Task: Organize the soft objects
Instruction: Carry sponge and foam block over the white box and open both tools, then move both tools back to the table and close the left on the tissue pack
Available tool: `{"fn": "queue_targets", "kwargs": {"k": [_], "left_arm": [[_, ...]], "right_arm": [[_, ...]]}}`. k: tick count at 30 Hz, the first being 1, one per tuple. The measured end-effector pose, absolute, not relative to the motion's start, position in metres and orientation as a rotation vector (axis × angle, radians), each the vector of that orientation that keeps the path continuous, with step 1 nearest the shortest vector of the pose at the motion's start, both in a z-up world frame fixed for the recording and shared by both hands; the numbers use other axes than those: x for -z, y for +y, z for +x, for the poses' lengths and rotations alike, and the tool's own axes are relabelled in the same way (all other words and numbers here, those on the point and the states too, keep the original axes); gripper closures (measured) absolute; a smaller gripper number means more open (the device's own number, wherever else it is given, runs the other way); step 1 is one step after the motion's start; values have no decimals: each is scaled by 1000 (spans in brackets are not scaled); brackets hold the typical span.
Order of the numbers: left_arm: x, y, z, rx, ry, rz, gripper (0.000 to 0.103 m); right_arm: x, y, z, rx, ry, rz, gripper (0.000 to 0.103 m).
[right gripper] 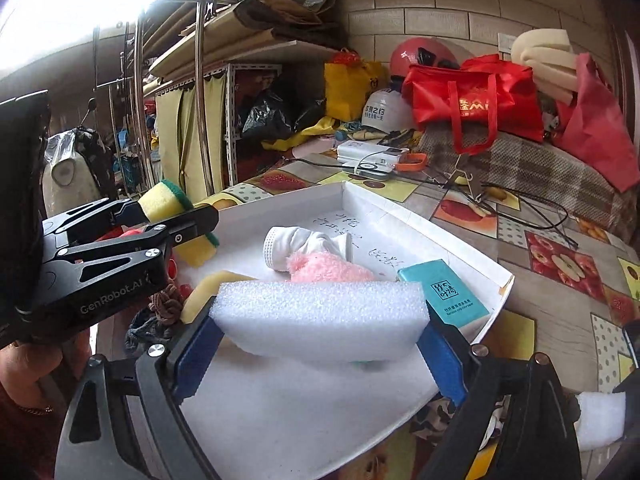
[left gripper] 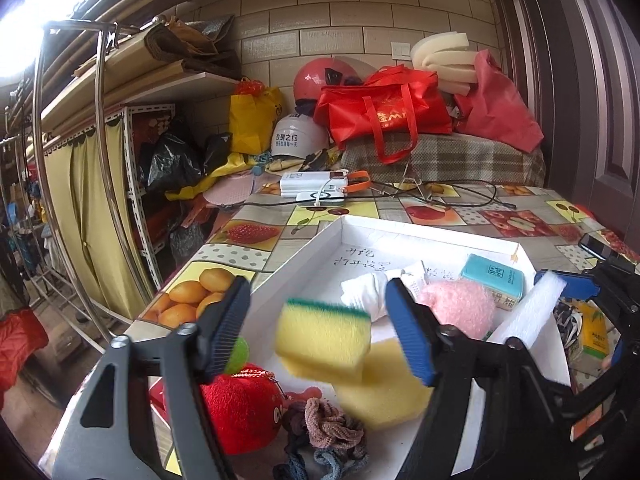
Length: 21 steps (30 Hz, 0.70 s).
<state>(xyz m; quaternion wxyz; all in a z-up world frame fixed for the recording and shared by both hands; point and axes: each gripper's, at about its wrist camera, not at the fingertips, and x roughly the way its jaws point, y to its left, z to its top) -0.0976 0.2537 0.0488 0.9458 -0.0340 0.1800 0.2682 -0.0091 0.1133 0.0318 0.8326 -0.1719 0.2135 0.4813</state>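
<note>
A white tray point(left gripper: 400, 236) lies on the fruit-print table. In it are a white sock point(left gripper: 366, 290), a pink fluffy item point(left gripper: 460, 306), a teal tissue pack point(left gripper: 494, 280) and a plain yellow sponge point(left gripper: 384, 388). My left gripper point(left gripper: 324, 336) is open; a blurred yellow-green scrub sponge point(left gripper: 324, 340) hangs between its fingers over the tray, touching neither pad. From the right wrist view that sponge point(right gripper: 168, 200) sits at the left gripper's tips point(right gripper: 176, 220). My right gripper point(right gripper: 320, 320) is shut on a white foam block point(right gripper: 320, 316) above the tray point(right gripper: 440, 220).
A red plush toy point(left gripper: 240, 412) and hair scrunchies point(left gripper: 328, 432) lie at the tray's near left. Power banks point(left gripper: 316, 190), cables, helmets and red bags point(left gripper: 384, 112) crowd the far side. A phone point(left gripper: 596, 246) and a yellow pack point(left gripper: 596, 336) lie on the right.
</note>
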Motion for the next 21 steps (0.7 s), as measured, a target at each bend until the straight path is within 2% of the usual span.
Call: {"fn": "queue_targets", "kwargs": {"k": [1, 21], "left_arm": [[-50, 252, -100, -554, 351, -64, 0], [-50, 245, -114, -523, 299, -135, 0]], "right_arm": [[-32, 115, -10, -1018, 447, -374, 0], [-38, 89, -10, -968, 377, -286, 0]]}}
